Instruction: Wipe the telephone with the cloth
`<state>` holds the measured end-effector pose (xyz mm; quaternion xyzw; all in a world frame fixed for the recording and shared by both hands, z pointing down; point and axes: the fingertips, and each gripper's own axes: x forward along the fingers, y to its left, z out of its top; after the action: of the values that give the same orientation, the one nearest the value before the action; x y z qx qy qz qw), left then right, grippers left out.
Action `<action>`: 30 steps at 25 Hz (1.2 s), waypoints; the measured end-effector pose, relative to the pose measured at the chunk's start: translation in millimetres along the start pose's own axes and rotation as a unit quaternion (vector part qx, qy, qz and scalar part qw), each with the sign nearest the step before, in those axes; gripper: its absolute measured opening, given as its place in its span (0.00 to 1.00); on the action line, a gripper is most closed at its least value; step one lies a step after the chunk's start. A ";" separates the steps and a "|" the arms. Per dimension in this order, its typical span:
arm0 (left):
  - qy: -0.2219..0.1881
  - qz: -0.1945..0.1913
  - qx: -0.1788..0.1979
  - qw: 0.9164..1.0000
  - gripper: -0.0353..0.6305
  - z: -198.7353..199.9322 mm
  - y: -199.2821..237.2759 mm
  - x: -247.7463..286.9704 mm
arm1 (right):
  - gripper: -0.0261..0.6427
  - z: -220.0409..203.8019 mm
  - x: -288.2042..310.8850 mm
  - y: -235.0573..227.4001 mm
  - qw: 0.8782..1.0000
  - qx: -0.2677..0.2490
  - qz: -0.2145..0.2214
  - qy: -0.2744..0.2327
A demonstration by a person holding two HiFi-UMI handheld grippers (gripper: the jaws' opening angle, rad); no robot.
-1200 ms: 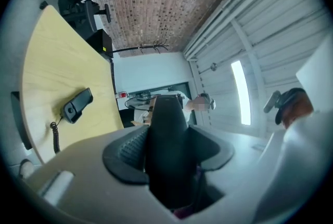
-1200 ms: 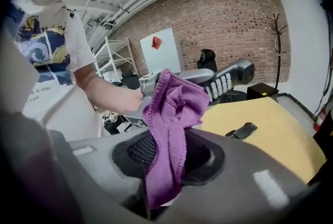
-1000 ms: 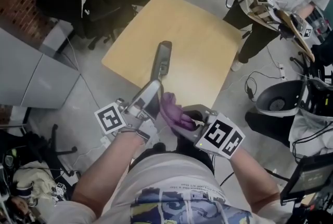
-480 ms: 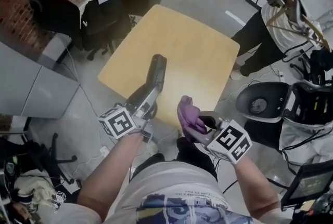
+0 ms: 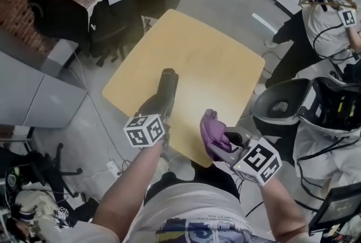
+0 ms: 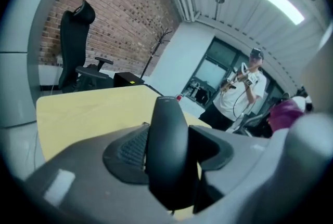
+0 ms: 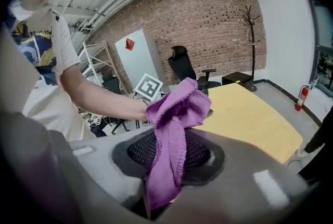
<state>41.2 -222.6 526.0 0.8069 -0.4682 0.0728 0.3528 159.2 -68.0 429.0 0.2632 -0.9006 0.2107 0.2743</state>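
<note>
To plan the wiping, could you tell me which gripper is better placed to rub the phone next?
The right gripper: it holds the cloth near the phone, which the left gripper grips.

The tabletop (image 5: pixel 214 61) ahead of the right gripper (image 5: pixel 222 144) lay open. Beyond it to the left, office chairs (image 5: pixel 110 19) crowded the table's corner.

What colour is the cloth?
Purple. The cloth shows best in the right gripper view.
</note>
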 end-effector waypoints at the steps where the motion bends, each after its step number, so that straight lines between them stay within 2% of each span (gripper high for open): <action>1: 0.005 0.013 0.010 1.000 0.43 -3.0 3.7 5.2 | 0.21 -0.6 -0.8 -3.9 1.000 0.001 0.002 0.001; 7: 0.033 0.071 0.061 0.995 0.43 -18.3 27.9 29.2 | 0.21 0.5 -1.1 -21.5 1.000 0.003 0.019 0.005; 14: 0.065 0.095 0.129 0.985 0.43 -20.8 37.8 38.3 | 0.21 7.3 7.0 -28.7 0.999 -0.003 0.032 0.009; 19: 0.086 0.104 0.142 0.981 0.43 -27.2 39.1 35.8 | 0.21 17.2 3.3 -22.2 0.999 -0.001 0.035 0.014; 24: 0.105 0.118 0.169 0.973 0.43 -38.1 43.6 41.8 | 0.21 16.1 3.1 -25.4 0.999 0.005 0.031 0.005; 30: 0.116 0.107 0.176 0.972 0.43 -40.7 38.2 40.3 | 0.21 19.3 -6.5 -21.8 1.000 0.019 0.019 0.007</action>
<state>41.2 -237.0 593.3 0.7876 -0.4875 0.2845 0.2472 169.3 -92.7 415.6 0.2499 -0.8991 0.2348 0.2720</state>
